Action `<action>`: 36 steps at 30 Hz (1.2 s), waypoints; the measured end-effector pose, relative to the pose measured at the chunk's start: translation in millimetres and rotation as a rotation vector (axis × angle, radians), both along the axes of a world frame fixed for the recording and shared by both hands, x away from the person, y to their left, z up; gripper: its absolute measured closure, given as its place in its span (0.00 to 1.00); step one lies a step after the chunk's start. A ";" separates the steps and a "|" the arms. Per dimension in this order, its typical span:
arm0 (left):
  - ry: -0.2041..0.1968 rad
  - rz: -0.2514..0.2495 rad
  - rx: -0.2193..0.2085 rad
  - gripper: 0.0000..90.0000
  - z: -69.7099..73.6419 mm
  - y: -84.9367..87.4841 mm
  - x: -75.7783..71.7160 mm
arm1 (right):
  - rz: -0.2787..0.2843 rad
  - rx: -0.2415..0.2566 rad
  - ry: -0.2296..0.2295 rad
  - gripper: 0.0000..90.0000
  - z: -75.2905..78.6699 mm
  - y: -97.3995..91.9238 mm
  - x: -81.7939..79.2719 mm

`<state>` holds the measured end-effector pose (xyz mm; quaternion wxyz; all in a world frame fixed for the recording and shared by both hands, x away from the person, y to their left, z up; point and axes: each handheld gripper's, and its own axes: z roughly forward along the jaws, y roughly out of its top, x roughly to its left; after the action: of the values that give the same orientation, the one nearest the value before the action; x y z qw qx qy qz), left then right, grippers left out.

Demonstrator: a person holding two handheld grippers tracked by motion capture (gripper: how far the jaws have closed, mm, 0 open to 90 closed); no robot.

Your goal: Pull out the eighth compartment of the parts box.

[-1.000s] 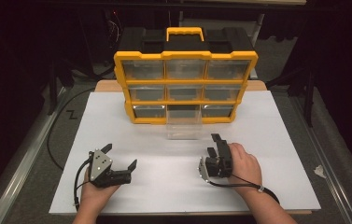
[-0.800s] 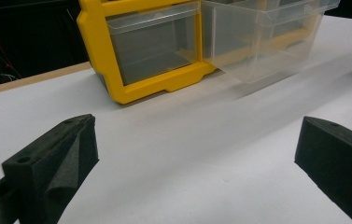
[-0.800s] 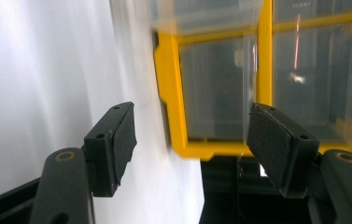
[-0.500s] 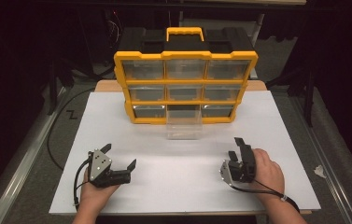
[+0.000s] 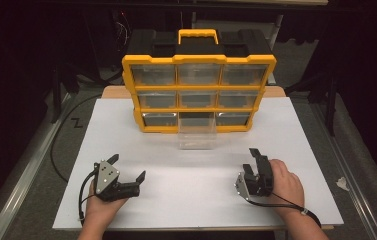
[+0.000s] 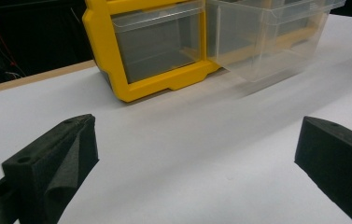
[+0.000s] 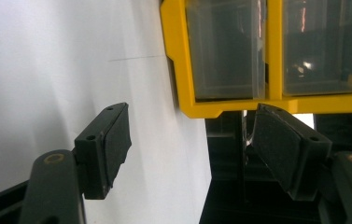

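A yellow-framed organizer [image 5: 198, 92] with clear drawers and a black back stands at the far middle of the white table [image 5: 196, 185]. Its bottom middle drawer [image 5: 196, 134] is pulled out toward me. My left gripper [image 5: 126, 167] rests at the front left with its jaws wide apart and empty. In the left gripper view [image 6: 197, 140] it faces the organizer's corner [image 6: 117, 70] and the clear drawer [image 6: 267, 42]. My right gripper [image 5: 250, 160] lies at the front right, rolled on its side. Its jaws have just been opening and hold nothing [image 7: 192, 135]; the organizer [image 7: 178, 56] shows beyond them.
A black cable [image 5: 58, 145] loops over the floor left of the table. A metal rail [image 5: 21, 185] runs along the left side. A small white scrap [image 5: 342, 183] lies on the floor at the right.
My right hand has carried its gripper from near the table's middle front out to the front right. The left hand has stayed put.
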<state>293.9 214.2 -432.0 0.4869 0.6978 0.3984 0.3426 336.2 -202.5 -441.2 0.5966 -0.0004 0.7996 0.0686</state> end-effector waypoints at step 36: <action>0.001 -0.007 -0.013 0.00 0.7 0.6 -0.1 | -0.032 0.116 0.058 0.01 1.2 -8.3 2.0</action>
<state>293.8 214.8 -431.3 0.4923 0.6963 0.3981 0.3381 338.2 -210.8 -440.0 0.5731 0.0491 0.8112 0.1055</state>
